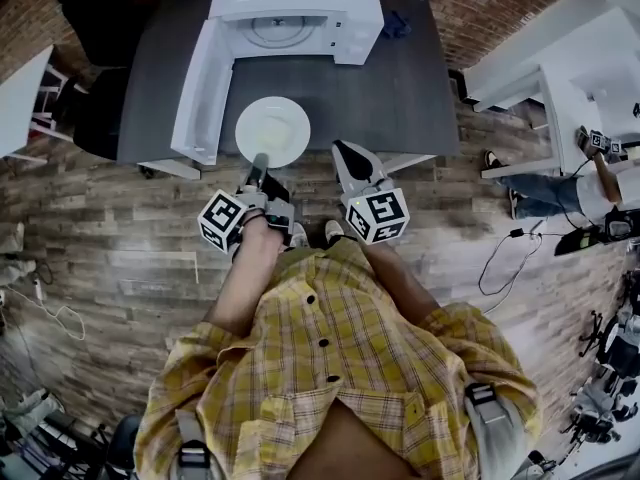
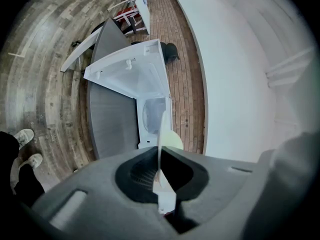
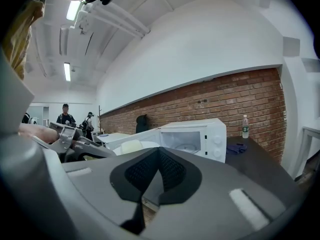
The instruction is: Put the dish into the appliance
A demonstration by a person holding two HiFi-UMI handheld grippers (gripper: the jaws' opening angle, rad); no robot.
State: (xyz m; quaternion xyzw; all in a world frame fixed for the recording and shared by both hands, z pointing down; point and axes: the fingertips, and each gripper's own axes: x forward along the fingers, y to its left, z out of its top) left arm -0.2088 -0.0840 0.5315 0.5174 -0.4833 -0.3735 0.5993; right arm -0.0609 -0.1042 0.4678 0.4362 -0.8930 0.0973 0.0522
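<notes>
A white round dish (image 1: pixel 272 131) hangs over the front edge of the dark table (image 1: pixel 410 98), just in front of the white microwave (image 1: pixel 300 13). The microwave's door (image 1: pixel 197 93) stands open to the left and its glass turntable (image 1: pixel 280 30) shows inside. My left gripper (image 1: pixel 258 168) is shut on the dish's near rim. In the left gripper view the dish (image 2: pixel 161 134) runs edge-on between the jaws of the left gripper (image 2: pixel 160 179), with the microwave (image 2: pixel 152 114) ahead. My right gripper (image 1: pixel 346 156) is shut and empty, just right of the dish. The right gripper (image 3: pixel 159 184) faces the microwave (image 3: pixel 192 134).
A water bottle (image 3: pixel 245 126) and a blue cloth (image 3: pixel 236 146) lie on the table right of the microwave. White desks (image 1: pixel 560 58) stand at the right and a black chair (image 1: pixel 85 8) at the left. Cables (image 1: pixel 505 258) trail over the wooden floor. People stand far behind.
</notes>
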